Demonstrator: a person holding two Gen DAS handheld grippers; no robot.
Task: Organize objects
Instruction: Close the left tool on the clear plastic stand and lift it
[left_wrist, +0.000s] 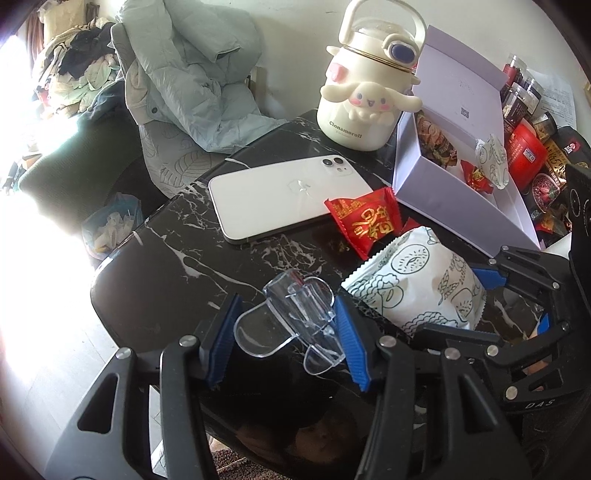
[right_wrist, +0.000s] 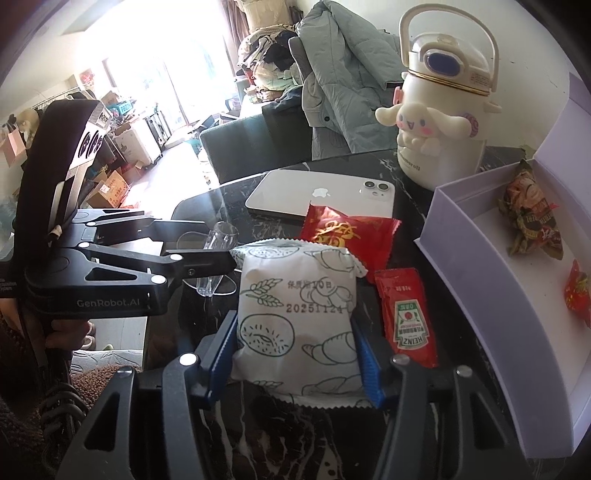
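Observation:
My left gripper (left_wrist: 286, 332) brackets a clear plastic clip (left_wrist: 293, 317) on the black marble table (left_wrist: 159, 266); the right pad touches it, the left pad stands a little apart. It also shows in the right wrist view (right_wrist: 218, 258). My right gripper (right_wrist: 295, 354) is closed on a white bread packet (right_wrist: 297, 314) with drawn croissants, also seen in the left wrist view (left_wrist: 424, 291). A red snack packet (right_wrist: 347, 236) lies beyond it, and a Heinz ketchup sachet (right_wrist: 408, 317) lies to its right.
A white phone (left_wrist: 291, 195) lies face down mid-table. A Cinnamoroll bottle (left_wrist: 365, 92) stands at the back. An open white box (right_wrist: 476, 266) on the right holds several wrapped snacks. Jars and packets (left_wrist: 532, 110) crowd the far right. A chair with a jacket (left_wrist: 188, 74) stands behind.

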